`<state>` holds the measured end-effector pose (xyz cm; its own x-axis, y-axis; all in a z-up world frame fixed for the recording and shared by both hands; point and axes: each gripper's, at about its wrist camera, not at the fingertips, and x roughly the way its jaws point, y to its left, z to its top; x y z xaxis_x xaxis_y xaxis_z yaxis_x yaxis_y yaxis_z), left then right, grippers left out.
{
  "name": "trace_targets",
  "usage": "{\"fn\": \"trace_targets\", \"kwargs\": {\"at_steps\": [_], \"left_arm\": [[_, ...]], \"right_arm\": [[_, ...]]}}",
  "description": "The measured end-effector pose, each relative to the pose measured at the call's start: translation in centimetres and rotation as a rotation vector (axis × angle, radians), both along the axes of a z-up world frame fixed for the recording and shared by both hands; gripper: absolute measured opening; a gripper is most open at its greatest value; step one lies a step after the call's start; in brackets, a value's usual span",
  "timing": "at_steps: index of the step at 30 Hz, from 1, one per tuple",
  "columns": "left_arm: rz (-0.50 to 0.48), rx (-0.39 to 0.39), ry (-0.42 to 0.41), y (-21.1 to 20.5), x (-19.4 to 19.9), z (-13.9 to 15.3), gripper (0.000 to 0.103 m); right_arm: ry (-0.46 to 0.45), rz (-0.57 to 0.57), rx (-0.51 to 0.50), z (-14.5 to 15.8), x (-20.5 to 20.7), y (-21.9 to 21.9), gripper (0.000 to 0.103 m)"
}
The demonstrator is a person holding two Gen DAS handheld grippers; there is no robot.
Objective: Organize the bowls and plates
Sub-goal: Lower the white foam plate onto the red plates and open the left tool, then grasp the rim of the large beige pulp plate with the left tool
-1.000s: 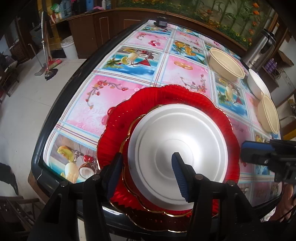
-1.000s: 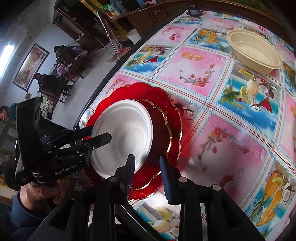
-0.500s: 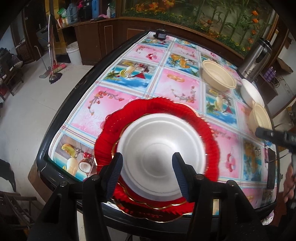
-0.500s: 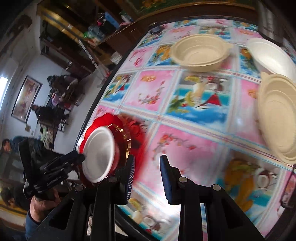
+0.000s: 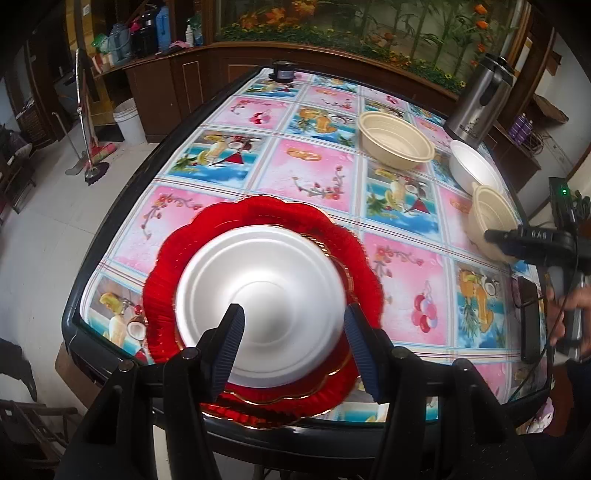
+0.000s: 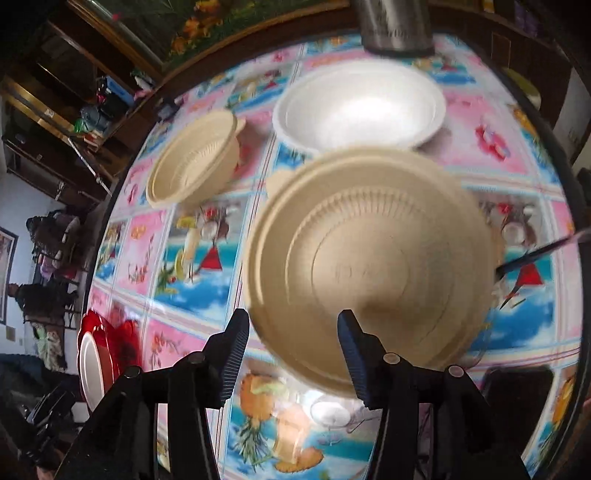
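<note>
Both grippers hover over a table (image 5: 221, 122) with a fruit-print cloth, nothing held.

Near-left edge: scalloped red plate (image 5: 177, 258) with a white foam plate (image 5: 266, 288) stacked on it. Right side: beige bowl (image 6: 369, 258) directly under the right gripper (image 6: 291, 350), a second beige bowl (image 6: 192, 162) to its far left, a white foam bowl (image 6: 358, 107) just beyond, and a steel kettle (image 6: 395, 26) at the far edge. Left gripper (image 5: 293, 343) sits above the white plate, fingers apart, empty. Right gripper jaws are opening, nothing clamped; the bowl rim shows in the gap below, pads not touching.
</note>
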<state>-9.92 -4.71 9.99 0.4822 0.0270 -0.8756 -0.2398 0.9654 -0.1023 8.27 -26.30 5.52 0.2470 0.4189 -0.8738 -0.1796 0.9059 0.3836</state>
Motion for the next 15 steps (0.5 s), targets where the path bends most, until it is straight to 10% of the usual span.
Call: {"fn": "trace_targets", "kwargs": {"at_steps": [10, 15], "left_arm": [[-0.07, -0.024, -0.001, -3.1, 1.4, 0.2, 0.056], [-0.149, -0.069, 0.012, -5.3, 2.1, -0.2, 0.055]], "right_arm": [[0.161, 0.229, 0.34, 1.6, -7.5, 5.3, 0.055], [-0.061, 0.16, 0.127, 4.6, -6.9, 2.5, 0.055]]}}
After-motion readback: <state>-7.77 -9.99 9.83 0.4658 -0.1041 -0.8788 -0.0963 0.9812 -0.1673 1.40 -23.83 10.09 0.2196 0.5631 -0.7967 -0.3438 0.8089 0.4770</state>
